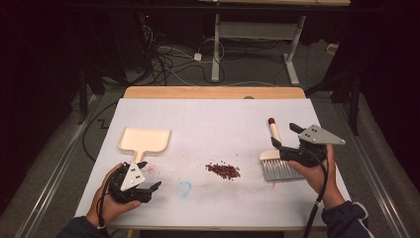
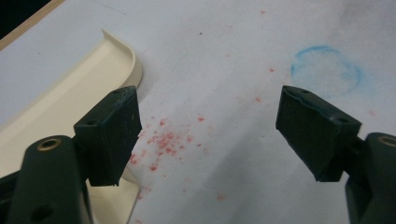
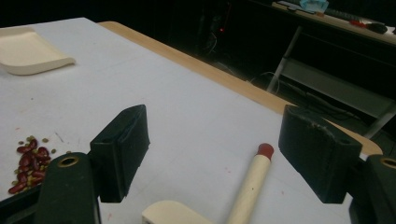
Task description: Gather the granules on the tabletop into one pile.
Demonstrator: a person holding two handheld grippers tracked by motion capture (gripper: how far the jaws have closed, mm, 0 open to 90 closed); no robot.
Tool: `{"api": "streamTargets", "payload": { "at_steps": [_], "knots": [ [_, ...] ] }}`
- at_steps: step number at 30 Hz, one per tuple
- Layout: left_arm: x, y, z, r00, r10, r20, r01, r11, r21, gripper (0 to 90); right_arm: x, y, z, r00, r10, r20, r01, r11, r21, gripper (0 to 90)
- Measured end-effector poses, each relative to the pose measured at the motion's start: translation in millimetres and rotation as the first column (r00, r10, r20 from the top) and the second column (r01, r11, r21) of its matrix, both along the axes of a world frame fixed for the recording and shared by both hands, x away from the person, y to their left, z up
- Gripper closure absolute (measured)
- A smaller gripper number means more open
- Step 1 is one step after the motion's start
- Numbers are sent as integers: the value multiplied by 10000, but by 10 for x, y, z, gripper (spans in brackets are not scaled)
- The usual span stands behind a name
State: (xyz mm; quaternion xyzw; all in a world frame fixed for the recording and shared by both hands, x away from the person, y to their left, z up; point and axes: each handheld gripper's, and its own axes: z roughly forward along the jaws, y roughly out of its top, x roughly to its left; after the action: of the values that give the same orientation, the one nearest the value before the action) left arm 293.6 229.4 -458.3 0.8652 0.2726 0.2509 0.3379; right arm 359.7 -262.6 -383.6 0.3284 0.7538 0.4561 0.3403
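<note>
A cream dustpan (image 1: 144,139) lies flat at the left of the white table sheet, its handle toward the person. My left gripper (image 1: 150,174) hovers open just past that handle; in its own view the dustpan (image 2: 56,107) sits by the left jaw, above red stains (image 2: 163,142). A small pile of red beans (image 1: 223,170) lies in the middle. At the right lies a cream brush (image 1: 274,148) with grey bristles and a red-tipped handle. My right gripper (image 1: 286,136) stands open over that brush, and the handle (image 3: 250,184) shows between its jaws, untouched.
A faint blue ring (image 1: 184,188) marks the sheet near the front. The wooden table edge (image 1: 213,92) runs along the back. Behind it are cables (image 1: 163,54) on the floor and a white desk frame (image 1: 257,34). The dustpan (image 3: 28,53) and beans (image 3: 29,163) also lie off left in the right gripper view.
</note>
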Motion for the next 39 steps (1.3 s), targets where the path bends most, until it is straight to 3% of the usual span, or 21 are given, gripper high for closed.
{"api": "streamTargets", "payload": {
  "at_steps": [10, 20, 23, 26, 28, 34, 39],
  "knots": [
    [6, -34, -10, 10000, -84, 27, 84, 9999, 141, 212, -260, -50, -130, 9987, 347, 376, -349, 9994, 53, 245],
    [34, -67, -16, 9998, -197, 39, 197, 9997, 159, 211, -490, -96, -287, 9983, 259, 515, -236, 9988, -439, 242],
    [51, -85, -20, 9996, -269, 29, 269, 9995, 184, 211, -558, -124, -354, 9988, 279, 405, -261, 9986, -457, 242],
    [56, -103, -17, 9995, -305, 67, 304, 9994, 160, 210, -625, -139, -419, 9984, 299, 473, -255, 9956, -904, 237],
    [55, -112, -15, 9994, -328, 98, 326, 9993, 170, 208, -670, -156, -456, 9984, 316, 470, -271, 9953, -934, 237],
    [42, -142, -14, 9991, -402, 134, 399, 9990, 221, 207, -759, -161, -600, 9988, 471, 111, -455, 9920, -1179, 237],
    [34, -165, -18, 9983, -550, 202, 544, 9980, 315, 207, -772, -127, -608, 9980, 627, 51, -615, 9899, -1275, 237]
  ]
}}
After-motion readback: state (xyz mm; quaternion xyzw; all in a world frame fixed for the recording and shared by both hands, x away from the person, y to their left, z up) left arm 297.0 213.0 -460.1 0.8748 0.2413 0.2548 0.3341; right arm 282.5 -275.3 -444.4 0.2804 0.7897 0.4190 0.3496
